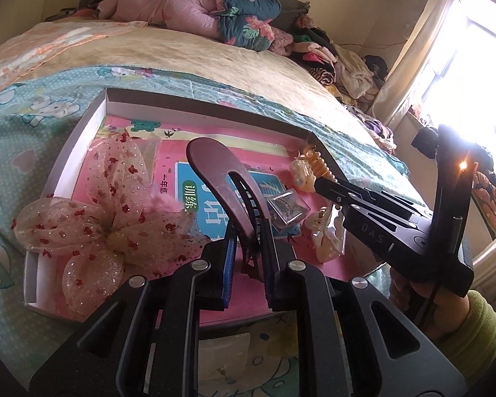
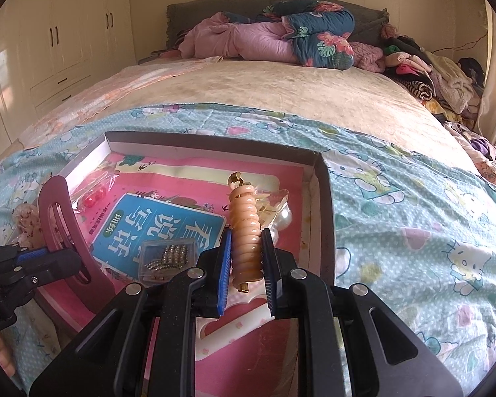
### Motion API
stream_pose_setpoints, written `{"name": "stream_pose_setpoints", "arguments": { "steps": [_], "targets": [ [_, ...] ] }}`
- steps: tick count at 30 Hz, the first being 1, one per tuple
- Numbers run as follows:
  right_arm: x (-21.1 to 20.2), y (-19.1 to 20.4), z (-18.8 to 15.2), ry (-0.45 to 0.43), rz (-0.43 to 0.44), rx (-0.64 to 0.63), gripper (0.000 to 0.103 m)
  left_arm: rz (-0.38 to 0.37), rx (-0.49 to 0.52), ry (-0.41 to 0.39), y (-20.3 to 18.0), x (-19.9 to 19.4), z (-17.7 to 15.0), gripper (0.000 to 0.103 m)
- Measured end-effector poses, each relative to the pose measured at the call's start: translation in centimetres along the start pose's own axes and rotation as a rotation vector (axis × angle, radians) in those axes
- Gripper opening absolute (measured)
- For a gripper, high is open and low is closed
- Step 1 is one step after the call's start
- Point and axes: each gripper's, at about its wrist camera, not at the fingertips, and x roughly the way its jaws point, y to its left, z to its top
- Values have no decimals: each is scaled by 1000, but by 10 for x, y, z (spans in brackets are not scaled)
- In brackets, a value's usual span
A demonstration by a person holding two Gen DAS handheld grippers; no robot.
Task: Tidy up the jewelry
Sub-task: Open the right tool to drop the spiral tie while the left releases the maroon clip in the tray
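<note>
Both tools are loaded at once: the left gripper (image 1: 248,258) is clamped on the base of a dark maroon hair clip (image 1: 215,168), which stands up out of its jaws in a long curved loop, and the right gripper (image 2: 246,264) is closed on a peach spiral hair tie (image 2: 246,225) that rises between its blue pads. Both are held over a shallow white-walled box (image 2: 327,205) lying on the cartoon-print sheet (image 2: 413,231) of a bed, the spiral above the box's right part near its right wall, the maroon clip toward the middle. The box floor is lined with a pink booklet (image 2: 168,228) with a blue panel. Already resting inside are a large sheer bow with red specks (image 1: 109,205) at the left edge, a small clear case of rhinestone pieces (image 2: 167,258) near the middle, a pearly cream claw clip (image 1: 324,235) at the near right, and another pale pearly piece (image 1: 299,172) close to the far right corner (its exact shape is hard to make out). Judging by this, the sorting looks well advanced: most pieces sit in the box and only the two held items seem left to set down, though nothing shows whether more jewelry waits out of view. Neither held piece touches the box floor yet.
</note>
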Motion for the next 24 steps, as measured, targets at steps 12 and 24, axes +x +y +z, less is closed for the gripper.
{"name": "stream_pose_setpoints", "arguments": {
  "steps": [12, 24],
  "targets": [
    [-13, -4, -6, -9, 11, 32, 34, 3, -15, 0, 3, -2, 0, 8],
    [-49, -7, -21, -50, 9, 45, 49, 7, -18, -16, 3, -12, -4, 24]
  ]
}}
